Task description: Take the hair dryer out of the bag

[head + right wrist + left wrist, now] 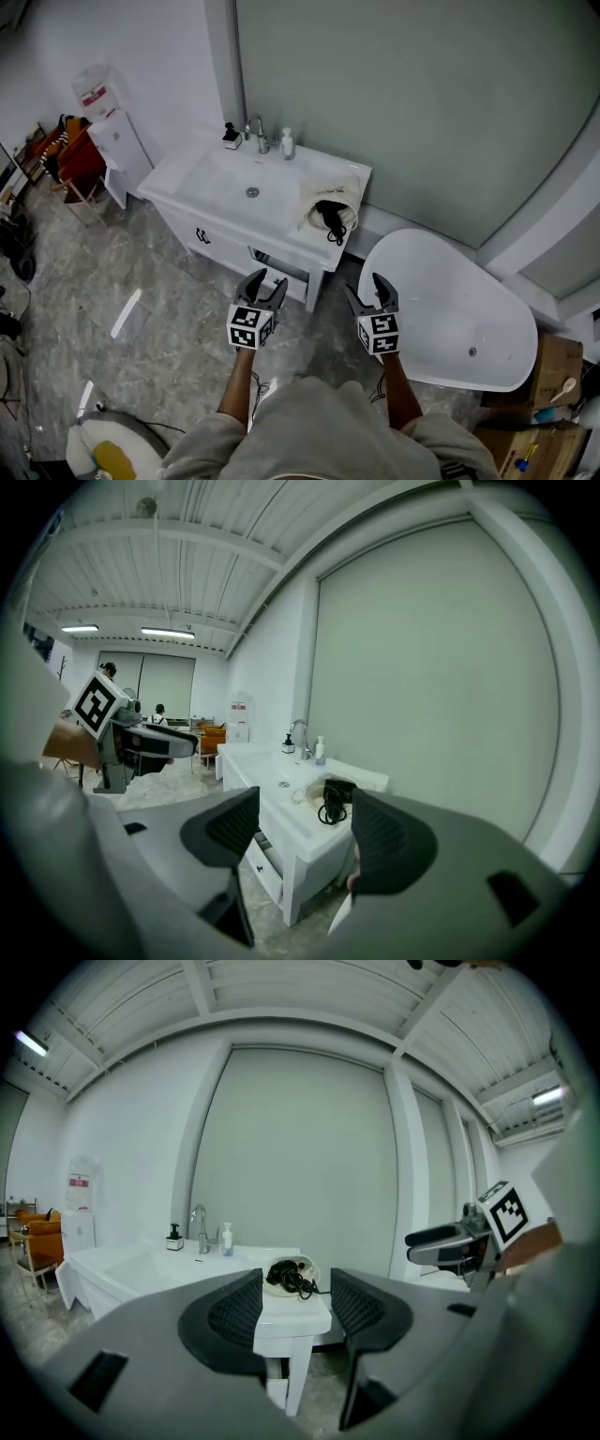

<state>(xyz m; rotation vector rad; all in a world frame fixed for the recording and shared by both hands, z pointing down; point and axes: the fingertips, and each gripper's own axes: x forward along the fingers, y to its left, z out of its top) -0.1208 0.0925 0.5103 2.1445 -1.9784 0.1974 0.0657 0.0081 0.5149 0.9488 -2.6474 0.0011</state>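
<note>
A black hair dryer [330, 215] with its coiled cord lies in an open cream bag [332, 200] on the right end of the white vanity counter [192, 170]. It also shows as the hair dryer [291, 1277] between the left jaws' far view and the hair dryer [336, 795] in the right gripper view. My left gripper [267, 288] and right gripper [371, 293] hover over the floor in front of the vanity, well short of the bag. Both stand open with nothing between their jaws.
A faucet [257, 132], a soap dispenser [231, 136] and a small bottle [287, 143] stand behind the sink basin [246, 184]. A white bathtub [459, 310] lies to the right. A water dispenser [108, 128] and orange chairs [69, 159] stand at the left.
</note>
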